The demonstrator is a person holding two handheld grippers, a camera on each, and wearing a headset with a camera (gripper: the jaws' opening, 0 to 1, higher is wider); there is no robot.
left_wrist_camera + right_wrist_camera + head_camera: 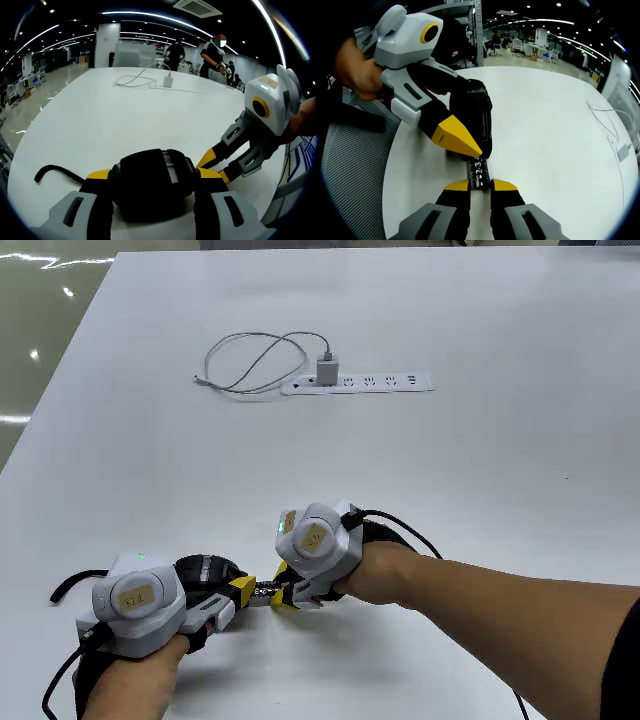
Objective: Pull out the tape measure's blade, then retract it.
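The black tape measure (152, 182) lies on the white table (420, 460), clamped between the yellow-tipped jaws of my left gripper (152, 175). In the head view the tape measure (205, 573) sits at the lower left inside the left gripper (235, 595). A short length of blade (479, 172) with black numbers sticks out of the case (475, 120). My right gripper (480, 186) is shut on the blade's end, close to the case. The right gripper (283, 593) meets the left one tip to tip in the head view. A black wrist strap (55, 172) trails off the case.
A white power strip (360, 383) with a plugged-in charger (327, 370) and a coiled grey cable (255, 360) lies at the far middle of the table. The table's left edge (60, 380) borders a glossy floor. People stand beyond the table in the left gripper view.
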